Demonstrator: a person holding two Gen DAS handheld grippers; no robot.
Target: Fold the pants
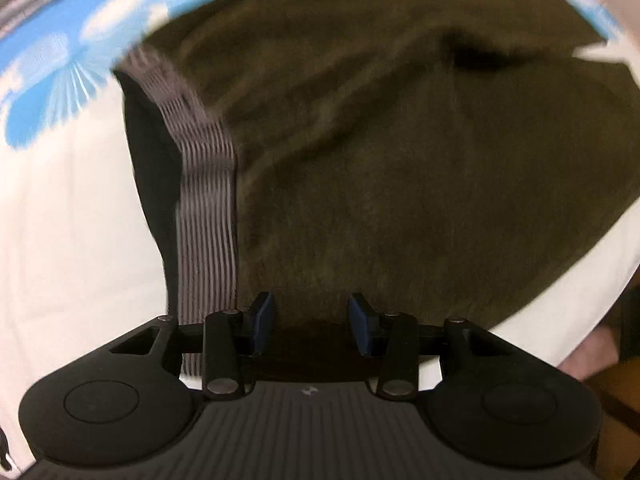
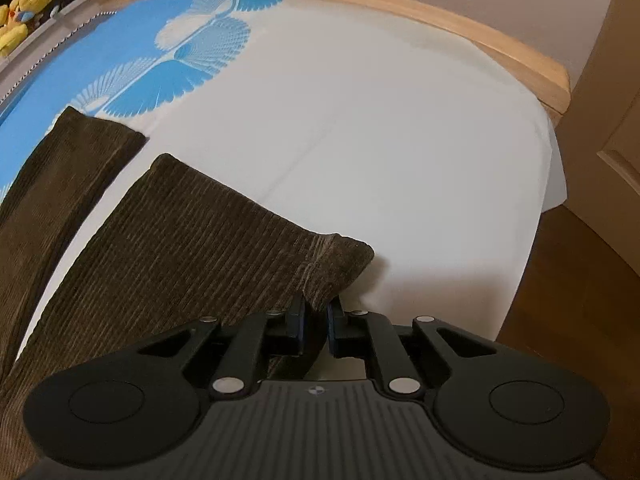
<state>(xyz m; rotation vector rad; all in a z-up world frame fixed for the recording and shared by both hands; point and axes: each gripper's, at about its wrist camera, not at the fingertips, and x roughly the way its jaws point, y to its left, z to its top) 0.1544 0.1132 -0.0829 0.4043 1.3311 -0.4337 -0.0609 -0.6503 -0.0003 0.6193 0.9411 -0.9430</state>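
Dark olive-brown corduroy pants (image 2: 192, 240) lie spread on a bed sheet (image 2: 380, 140), white with a blue feather print (image 2: 160, 76) toward its far left part. In the right wrist view, two pant legs run from the lower left toward the print: the nearer leg (image 2: 192, 240) ends in a hem whose right corner is lifted off the sheet, and the farther leg (image 2: 68, 160) lies flat beside it, a strip of white sheet showing between them. The right gripper (image 2: 316, 320) has its jaws drawn nearly together on the edge of the nearer leg just short of that hem corner, the blue pads (image 2: 300, 320) pressing the corduroy from both sides. Beyond the sheet, a wooden bed frame (image 2: 440, 20) curves along its far edge, and yellow plush toys (image 2: 28, 4) sit on a ledge past the print. In the blurred left wrist view, the upper part of the pants fills the frame, with the grey ribbed waistband (image 1: 206, 184) to the left of the brown cloth. The left gripper (image 1: 312, 322) points down over this cloth near the waistband, jaws parted, nothing pinched between its blue pads (image 1: 264, 316).
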